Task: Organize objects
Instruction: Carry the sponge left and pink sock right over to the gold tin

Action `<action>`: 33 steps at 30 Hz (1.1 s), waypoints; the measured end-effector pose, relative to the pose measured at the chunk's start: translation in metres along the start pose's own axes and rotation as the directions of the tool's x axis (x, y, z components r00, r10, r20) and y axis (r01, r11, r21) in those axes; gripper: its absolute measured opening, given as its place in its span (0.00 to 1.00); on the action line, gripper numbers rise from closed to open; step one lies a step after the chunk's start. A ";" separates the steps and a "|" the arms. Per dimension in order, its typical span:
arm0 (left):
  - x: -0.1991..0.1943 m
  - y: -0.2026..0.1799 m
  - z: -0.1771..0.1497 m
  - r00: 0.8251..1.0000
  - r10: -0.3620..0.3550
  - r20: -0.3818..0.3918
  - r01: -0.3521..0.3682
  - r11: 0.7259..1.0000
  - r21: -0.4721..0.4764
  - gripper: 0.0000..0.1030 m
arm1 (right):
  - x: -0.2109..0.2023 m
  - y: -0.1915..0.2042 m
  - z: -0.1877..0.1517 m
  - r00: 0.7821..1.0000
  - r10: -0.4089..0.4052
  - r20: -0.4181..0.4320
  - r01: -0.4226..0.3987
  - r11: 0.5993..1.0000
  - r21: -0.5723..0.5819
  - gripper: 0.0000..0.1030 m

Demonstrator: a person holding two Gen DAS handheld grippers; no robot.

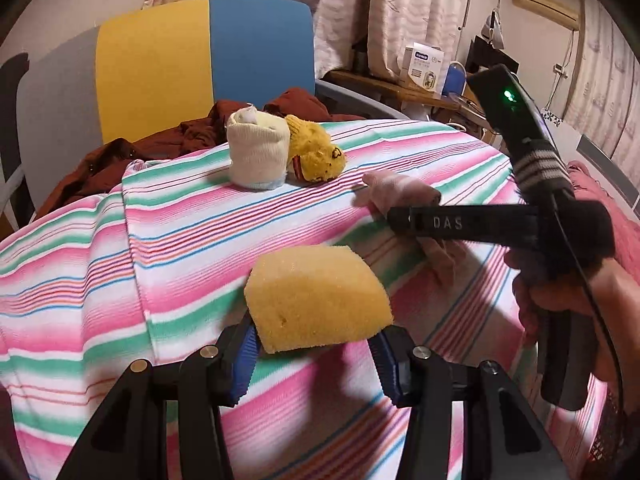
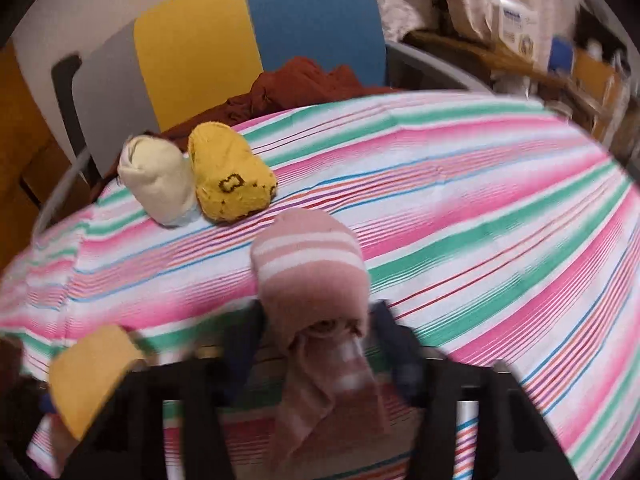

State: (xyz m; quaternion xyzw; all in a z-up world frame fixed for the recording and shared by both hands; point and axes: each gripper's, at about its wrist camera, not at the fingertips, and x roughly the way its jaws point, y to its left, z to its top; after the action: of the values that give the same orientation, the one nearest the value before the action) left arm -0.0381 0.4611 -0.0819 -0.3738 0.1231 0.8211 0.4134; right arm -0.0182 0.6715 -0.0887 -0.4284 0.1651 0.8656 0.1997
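Behind your work surface:
You see a yellow-and-blue chair back (image 1: pixel 204 60), a rust-brown garment (image 1: pixel 132 152), starfish-print curtains (image 1: pixel 404 8), and a white box (image 1: pixel 423 69).

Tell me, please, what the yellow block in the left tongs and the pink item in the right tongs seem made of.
Yellow block: probably foam sponge, matte; small pores show. Pink item: knitted sock fabric, soft; ribbed stripes, limp hanging end.
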 end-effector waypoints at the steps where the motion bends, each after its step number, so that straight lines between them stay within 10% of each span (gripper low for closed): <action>1: -0.003 0.001 -0.003 1.000 -0.003 0.003 0.003 1.000 -0.003 0.49 | -0.002 0.001 0.000 1.000 0.008 0.001 -0.008 1.000 0.003 0.36; 33: -0.161 0.067 -0.095 0.993 -0.064 0.101 0.083 0.977 -0.197 0.48 | -0.091 0.130 -0.051 0.980 0.196 -0.019 -0.195 0.953 -0.232 0.34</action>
State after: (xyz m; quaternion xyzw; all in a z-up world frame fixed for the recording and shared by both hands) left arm 0.0200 0.2759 -0.0393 -0.3789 0.0059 0.8301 0.4090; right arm 0.0036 0.5169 -0.0301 -0.4286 0.1038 0.8954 0.0620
